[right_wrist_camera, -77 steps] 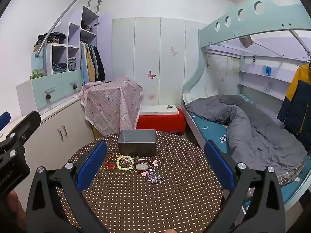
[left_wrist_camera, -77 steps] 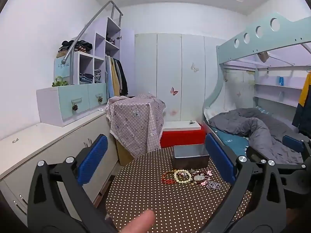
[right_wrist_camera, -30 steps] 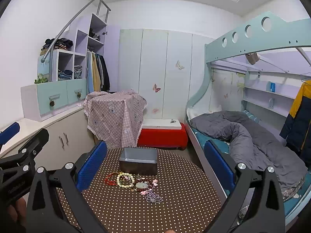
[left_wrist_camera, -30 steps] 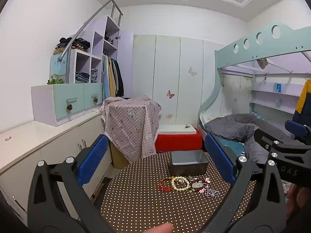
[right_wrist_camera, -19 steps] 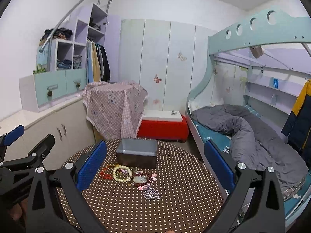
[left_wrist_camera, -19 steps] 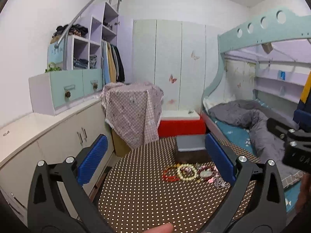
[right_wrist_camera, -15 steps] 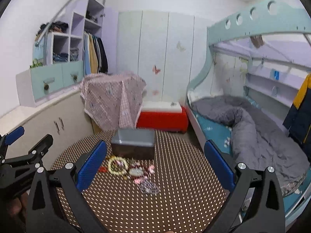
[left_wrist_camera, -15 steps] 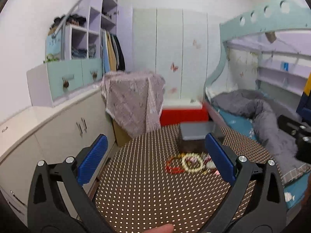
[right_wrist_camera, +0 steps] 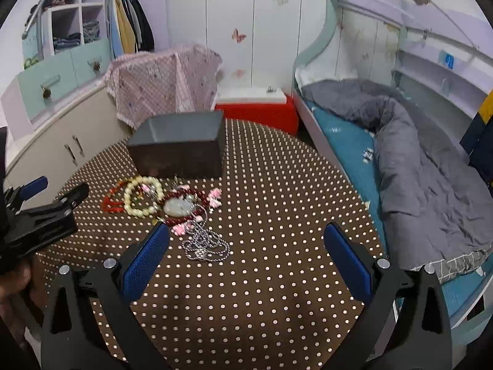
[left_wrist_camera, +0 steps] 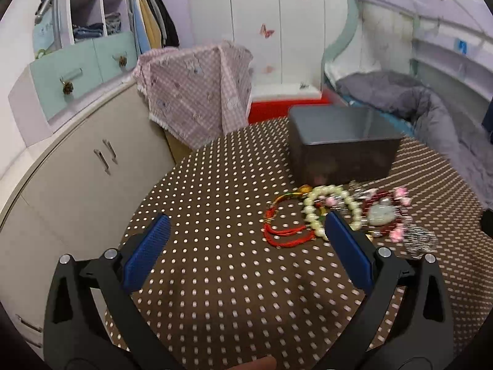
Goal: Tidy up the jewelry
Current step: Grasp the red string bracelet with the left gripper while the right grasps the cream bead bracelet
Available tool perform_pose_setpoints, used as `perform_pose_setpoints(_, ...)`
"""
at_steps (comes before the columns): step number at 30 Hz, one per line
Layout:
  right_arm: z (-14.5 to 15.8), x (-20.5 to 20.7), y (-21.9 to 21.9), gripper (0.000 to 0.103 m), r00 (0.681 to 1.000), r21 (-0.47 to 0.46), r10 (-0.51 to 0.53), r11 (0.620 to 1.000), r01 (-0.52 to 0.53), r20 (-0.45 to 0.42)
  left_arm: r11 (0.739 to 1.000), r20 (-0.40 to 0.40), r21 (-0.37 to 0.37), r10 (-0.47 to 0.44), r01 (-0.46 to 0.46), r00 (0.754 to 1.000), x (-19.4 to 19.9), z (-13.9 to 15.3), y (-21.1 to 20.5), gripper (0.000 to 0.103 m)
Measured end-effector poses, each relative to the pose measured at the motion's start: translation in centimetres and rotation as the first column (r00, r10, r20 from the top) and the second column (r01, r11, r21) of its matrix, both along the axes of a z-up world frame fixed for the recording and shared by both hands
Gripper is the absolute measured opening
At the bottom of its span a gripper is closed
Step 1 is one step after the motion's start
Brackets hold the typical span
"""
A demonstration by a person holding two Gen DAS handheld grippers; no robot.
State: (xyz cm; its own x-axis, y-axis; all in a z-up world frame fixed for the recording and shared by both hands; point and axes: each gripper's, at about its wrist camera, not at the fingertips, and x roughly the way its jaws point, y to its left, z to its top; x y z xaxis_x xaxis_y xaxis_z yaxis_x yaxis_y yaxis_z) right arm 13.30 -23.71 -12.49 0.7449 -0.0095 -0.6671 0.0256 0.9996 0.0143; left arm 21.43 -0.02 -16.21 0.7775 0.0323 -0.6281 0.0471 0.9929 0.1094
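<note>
A pile of jewelry lies on a round brown polka-dot table: a red cord bracelet, a cream bead bracelet, a jade pendant on dark red beads, pink flower beads and a silver chain. An open grey box stands just behind the pile; it also shows in the right wrist view. My left gripper is open and empty, low over the table, left of the pile. My right gripper is open and empty, just right of the chain.
White cabinets stand to the left of the table. A pink checked cloth covers something behind it, next to a red box. A bunk bed with a grey duvet is on the right.
Both grippers have tilted down and moved forward toward the table. The jewelry and box now look much larger and closer. Both grippers stay open.
</note>
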Motion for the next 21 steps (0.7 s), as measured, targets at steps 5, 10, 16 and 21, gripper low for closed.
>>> perform_pose_setpoints(5,-1.0,1.6,0.2,0.096,0.999,0.003,0.026,1.000,-0.025,-0.041,0.999,-0.083,0.005,0.038,-0.038,0.996,3.1,-2.1,1.3,0.097)
perform_pose_setpoints(10,-1.3,3.3,1.3,0.096,0.996,0.012,0.069,0.998,-0.069,-0.059,1.000,-0.166,0.016,0.006,-0.004,0.986,5.1,-3.8,1.1,0.083)
perform_pose_setpoints(16,-1.2,5.5,4.1,0.094,0.983,0.020,0.166,0.986,-0.165,-0.073,0.990,-0.206,-0.086,-0.131,0.115,0.970,5.8,-4.1,1.0,0.030)
perform_pose_setpoints(21,-1.9,7.5,7.1,0.078,0.953,0.031,0.285,0.959,-0.283,-0.104,0.981,-0.204,-0.122,-0.171,0.148,0.964,5.7,-3.7,1.4,0.005)
